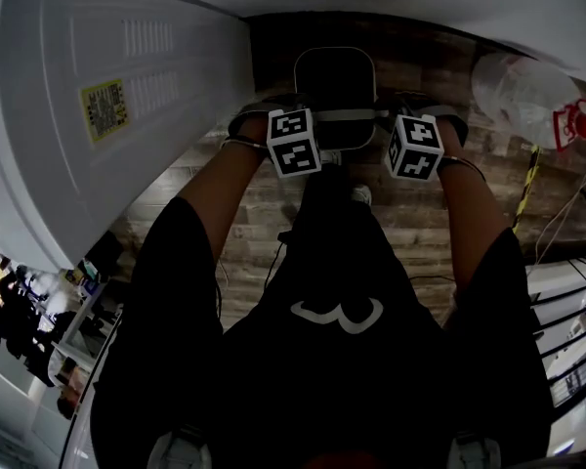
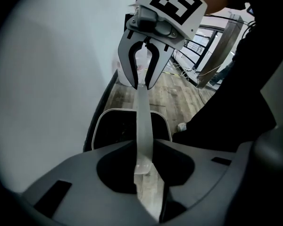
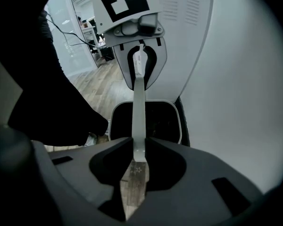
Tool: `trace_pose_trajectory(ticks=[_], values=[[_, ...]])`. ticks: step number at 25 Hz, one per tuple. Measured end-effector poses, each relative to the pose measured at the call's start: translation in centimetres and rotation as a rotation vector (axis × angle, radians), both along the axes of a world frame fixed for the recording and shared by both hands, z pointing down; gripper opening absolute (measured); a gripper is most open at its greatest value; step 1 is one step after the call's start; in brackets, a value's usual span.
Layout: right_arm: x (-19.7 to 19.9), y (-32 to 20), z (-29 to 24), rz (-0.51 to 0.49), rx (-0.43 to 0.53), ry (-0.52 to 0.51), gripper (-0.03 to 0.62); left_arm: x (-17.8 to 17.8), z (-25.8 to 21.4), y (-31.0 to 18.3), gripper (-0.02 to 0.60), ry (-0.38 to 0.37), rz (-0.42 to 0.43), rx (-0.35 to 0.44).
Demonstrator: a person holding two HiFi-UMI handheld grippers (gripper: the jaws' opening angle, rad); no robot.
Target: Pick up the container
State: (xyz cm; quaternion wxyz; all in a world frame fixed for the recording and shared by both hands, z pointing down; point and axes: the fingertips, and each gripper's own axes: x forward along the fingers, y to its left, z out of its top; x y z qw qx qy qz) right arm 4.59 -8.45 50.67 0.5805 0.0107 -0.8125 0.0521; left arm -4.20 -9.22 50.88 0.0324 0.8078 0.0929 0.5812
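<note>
The container (image 1: 334, 84) is a bin with a white rim and a dark inside, standing on the wooden floor against the wall. Its flat pale handle (image 1: 348, 115) spans its top. My left gripper (image 1: 313, 123) is shut on the handle's left end and my right gripper (image 1: 385, 123) on its right end. In the left gripper view the handle (image 2: 144, 121) runs from my jaws (image 2: 142, 167) over the bin's rim (image 2: 102, 117) to the right gripper (image 2: 142, 81). In the right gripper view the handle (image 3: 138, 117) runs from my jaws (image 3: 138, 160) to the left gripper (image 3: 139, 67) above the rim (image 3: 178, 108).
A big white appliance (image 1: 98, 96) with a yellow label stands close on the left. A clear plastic bag (image 1: 523, 86) and cables lie at the right. White wall runs behind the bin. The person's shoe (image 1: 361, 195) is on the floor just in front of it.
</note>
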Motion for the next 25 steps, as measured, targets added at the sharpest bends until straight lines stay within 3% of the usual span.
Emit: trace_pose_trajectory(ticks=[6,12,19,25], values=[[0.3,4.1,-3.8,-0.028,-0.013,-0.006,0.087,0.3,-3.8,4.3,0.092,-0.009,0.007,-0.026],[1.2,6.9,-10.7,-0.072,-0.021,-0.017,0.087,1.3,-10.6,7.5,0.092,0.004,-0.031,-0.032],[3.4,9.2,-20.7,-0.095,0.013,-0.011,0.087,3.3,-20.1,9.7,0.092,0.018,-0.042,0.02],[4.1,10.8,-29.6,-0.065,0.045,-0.022,0.087,4.0,-29.0,10.8,0.092,0.027,-0.002,0.085]])
